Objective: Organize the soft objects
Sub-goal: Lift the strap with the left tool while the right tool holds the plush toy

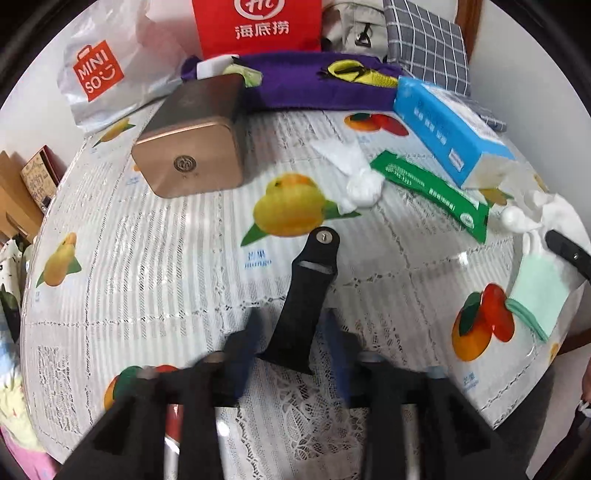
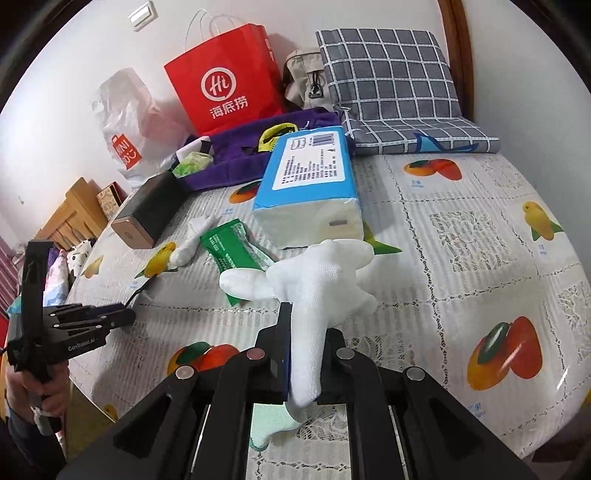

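White sock (image 2: 317,295) in right gripper's (image 2: 306,354) clamped jaws; second sock (image 1: 360,181) (balled) tableside; left gripper's (image 1: 291,332) jaws spread around one black strap (image 1: 303,295).

In your left view, the strap (image 1: 303,295) is lying bottom centre on the surface (image 1: 166,266), box (image 1: 192,140) sitting upper left, tissue pack (image 1: 450,129) upper right.

Your left wrist cam sits low over the bench (image 1: 177,266), looking along its tool (image 1: 291,332) toward the back wall. Right wrist cam looks the same way from further right. Both share the red bag (image 1: 258,26) (image 2: 225,81), blue tissue pack (image 1: 450,129) (image 2: 310,173) and green packet (image 1: 432,192) (image 2: 236,247).
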The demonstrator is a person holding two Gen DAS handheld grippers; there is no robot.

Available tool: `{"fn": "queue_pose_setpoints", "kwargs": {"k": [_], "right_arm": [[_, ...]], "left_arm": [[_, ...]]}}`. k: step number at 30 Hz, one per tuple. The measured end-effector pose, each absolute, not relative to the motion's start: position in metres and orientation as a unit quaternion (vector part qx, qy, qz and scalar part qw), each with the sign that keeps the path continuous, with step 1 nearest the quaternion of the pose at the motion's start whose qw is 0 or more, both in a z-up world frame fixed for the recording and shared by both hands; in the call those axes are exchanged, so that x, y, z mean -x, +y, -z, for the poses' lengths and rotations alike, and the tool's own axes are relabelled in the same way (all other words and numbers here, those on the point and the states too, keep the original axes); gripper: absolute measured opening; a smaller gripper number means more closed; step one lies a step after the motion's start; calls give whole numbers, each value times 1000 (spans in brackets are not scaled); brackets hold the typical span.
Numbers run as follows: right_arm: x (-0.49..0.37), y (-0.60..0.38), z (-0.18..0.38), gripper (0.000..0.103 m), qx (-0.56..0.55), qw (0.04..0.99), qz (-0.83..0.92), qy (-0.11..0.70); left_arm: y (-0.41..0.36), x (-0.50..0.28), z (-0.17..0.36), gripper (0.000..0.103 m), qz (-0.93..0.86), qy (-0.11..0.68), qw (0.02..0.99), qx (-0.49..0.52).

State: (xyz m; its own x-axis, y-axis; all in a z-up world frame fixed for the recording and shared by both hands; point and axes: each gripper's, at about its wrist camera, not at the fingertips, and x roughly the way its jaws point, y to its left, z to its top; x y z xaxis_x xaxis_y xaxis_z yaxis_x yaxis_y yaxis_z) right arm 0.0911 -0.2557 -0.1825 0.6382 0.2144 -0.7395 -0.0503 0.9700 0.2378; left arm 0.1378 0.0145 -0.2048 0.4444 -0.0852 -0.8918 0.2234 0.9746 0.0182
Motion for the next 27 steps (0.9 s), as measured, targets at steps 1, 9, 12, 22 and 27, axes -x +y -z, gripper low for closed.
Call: {"fn": "queue_pose_setpoints", "kwargs": {"k": [1, 9, 12, 22, 27], "right_arm": [[-91, -255, 182, 8, -96, 900, -74, 419], [-89, -255, 179, 8, -92, 900, -69, 421], [-89, -254, 175, 8, -91, 900, -67, 421], [-89, -256, 145, 8, -94, 909, -67, 401], [-92, -250, 131, 8, -95, 910, -84, 395]], "left_arm": [[14, -138, 205, 51, 96, 514, 849, -67], [1, -140, 205, 21, 112, 491, 858, -101], [-1, -138, 204, 20, 112, 492, 857, -107], [31, -132, 179, 20, 95, 489, 866, -43], [46, -133, 158, 20, 88, 472, 877, -21]]}}
